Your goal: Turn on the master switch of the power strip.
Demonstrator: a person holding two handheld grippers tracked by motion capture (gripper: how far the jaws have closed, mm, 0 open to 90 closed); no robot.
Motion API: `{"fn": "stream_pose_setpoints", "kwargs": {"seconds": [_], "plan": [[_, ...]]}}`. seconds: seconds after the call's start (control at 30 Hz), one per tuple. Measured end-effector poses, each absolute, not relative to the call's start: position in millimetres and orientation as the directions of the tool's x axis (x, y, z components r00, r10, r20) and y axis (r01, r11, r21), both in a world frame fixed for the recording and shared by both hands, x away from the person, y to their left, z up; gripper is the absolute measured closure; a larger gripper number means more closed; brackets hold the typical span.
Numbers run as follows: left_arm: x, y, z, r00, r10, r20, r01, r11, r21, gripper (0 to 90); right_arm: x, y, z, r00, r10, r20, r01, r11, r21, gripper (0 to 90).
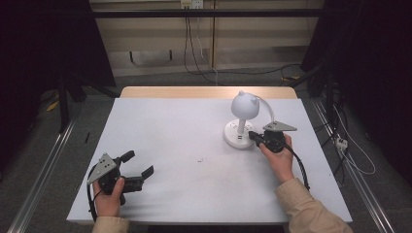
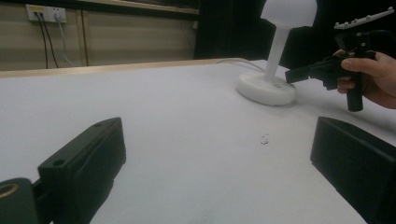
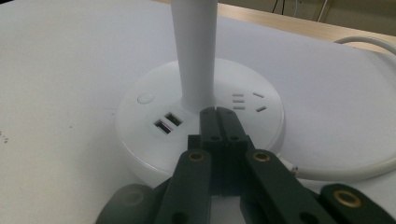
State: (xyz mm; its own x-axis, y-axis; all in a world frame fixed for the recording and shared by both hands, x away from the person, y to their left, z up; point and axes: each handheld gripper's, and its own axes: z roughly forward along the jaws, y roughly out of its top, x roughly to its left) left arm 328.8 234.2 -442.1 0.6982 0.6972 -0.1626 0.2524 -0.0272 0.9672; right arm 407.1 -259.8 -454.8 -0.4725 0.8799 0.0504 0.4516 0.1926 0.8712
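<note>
Lamp: a white plastic desk lamp (image 1: 241,121) with a rounded, two-eared head, a straight stem and a round flat base, standing upright on the right half of the table, towards its far edge.
Lamp base: in the right gripper view, the top of the round white base (image 3: 154,107) carries a small round button, two USB sockets side by side and a set of mains socket slots; a white cable (image 3: 373,165) runs out from it across the table.
Writing: no brand, label or lettering can be read on the lamp or either tool.
Right gripper (image 1: 253,136): black jaws pressed together with nothing between them, tips over the base just in front of the stem; whether they touch the base I cannot tell.
Right hand (image 1: 279,156): wrapped around the tool's handle, beige sleeve behind it.
Left gripper (image 1: 138,163): jaws spread wide and empty, held low over the near left part of the table, well apart from the lamp.
Table: a white sheet-covered top (image 1: 184,141) with a pale wooden strip along the far edge and a few small dark specks (image 1: 200,159) near the middle.
Background: a white wall socket strip (image 2: 45,13) with dark cables plugged in, seen in the left gripper view.
</note>
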Motion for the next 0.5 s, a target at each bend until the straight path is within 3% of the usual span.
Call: {"fn": "stream_pose_setpoints", "kwargs": {"seconds": [0.5], "plan": [[328.8,233.6,-442.5,0.7,0.695,-0.163,0.254,-0.03,0.967,3.1,406.4,-259.2,-455.4,-0.479,0.877,0.033,0.441,0.209,0.873,90.0]]}}
